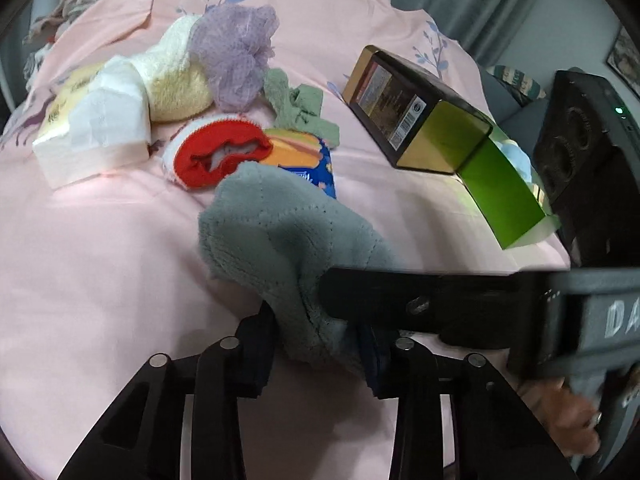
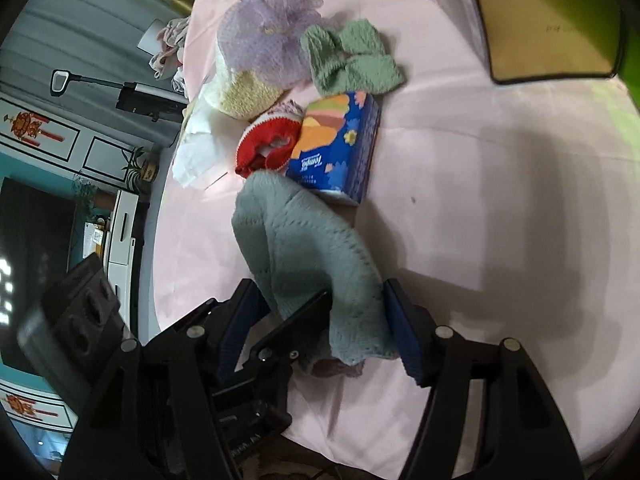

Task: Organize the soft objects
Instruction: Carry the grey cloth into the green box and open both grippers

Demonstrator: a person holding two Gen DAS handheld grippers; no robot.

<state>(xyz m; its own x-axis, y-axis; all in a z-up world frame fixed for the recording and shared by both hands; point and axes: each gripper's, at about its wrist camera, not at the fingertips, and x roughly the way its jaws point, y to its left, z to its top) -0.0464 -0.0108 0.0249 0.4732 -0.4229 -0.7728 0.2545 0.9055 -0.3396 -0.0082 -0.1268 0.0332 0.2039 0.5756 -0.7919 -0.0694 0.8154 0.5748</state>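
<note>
Grey fleece cloth (image 1: 288, 248) hangs bunched between both tools above the pink bedsheet (image 1: 100, 260), just in front of the blue tissue pack (image 2: 340, 148).

The left hand-held gripper (image 1: 316, 344) has its two dark-padded fingers pressed into the lower end of the cloth, so it grips the fabric. The right hand-held gripper (image 2: 320, 328) stands wider, its blue-padded fingers lying on either side of the same cloth; fabric fills the gap, yet I cannot tell whether the pads truly pinch it. In the left wrist view one black finger of the right tool crosses over the cloth from the right side.

Taking the tissue pack as the landmark: a red and white knitted piece (image 2: 268, 146) touches its left side. A green knitted cloth (image 2: 352, 60) lies just behind it. A purple mesh bath puff (image 2: 268, 36) sits behind and to the left, resting on a cream towel (image 2: 244, 96). A white soft-pack of tissues (image 1: 92, 136) lies farther left, beside that towel. A black and gold box (image 1: 416, 112) lies well apart to the right of the pack, with a green flap (image 1: 500, 196) hanging open at its near end.
</note>
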